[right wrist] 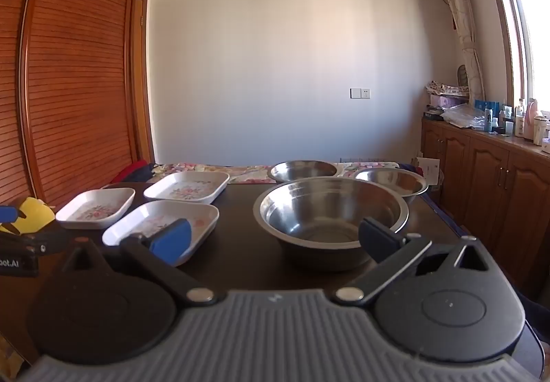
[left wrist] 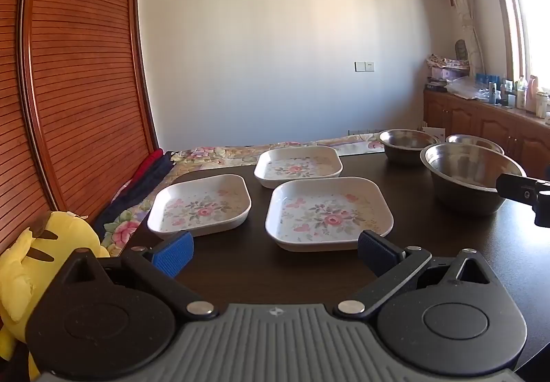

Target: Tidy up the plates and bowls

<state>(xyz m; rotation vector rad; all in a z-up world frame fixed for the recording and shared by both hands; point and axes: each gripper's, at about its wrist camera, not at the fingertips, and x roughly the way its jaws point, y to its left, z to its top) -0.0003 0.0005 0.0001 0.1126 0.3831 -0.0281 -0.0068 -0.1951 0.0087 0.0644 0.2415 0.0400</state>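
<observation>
Three square white plates with pink flower prints lie on the dark table: a near one, a left one and a far one. Three steel bowls stand at the right: a large near bowl, a far left bowl and a far right bowl. My left gripper is open, hovering just short of the near plate. My right gripper is open in front of the large bowl, nothing between its fingers.
A yellow plush toy sits at the table's left edge beside a slatted wooden door. A floral cloth covers the far edge. Wooden cabinets with bottles run along the right wall.
</observation>
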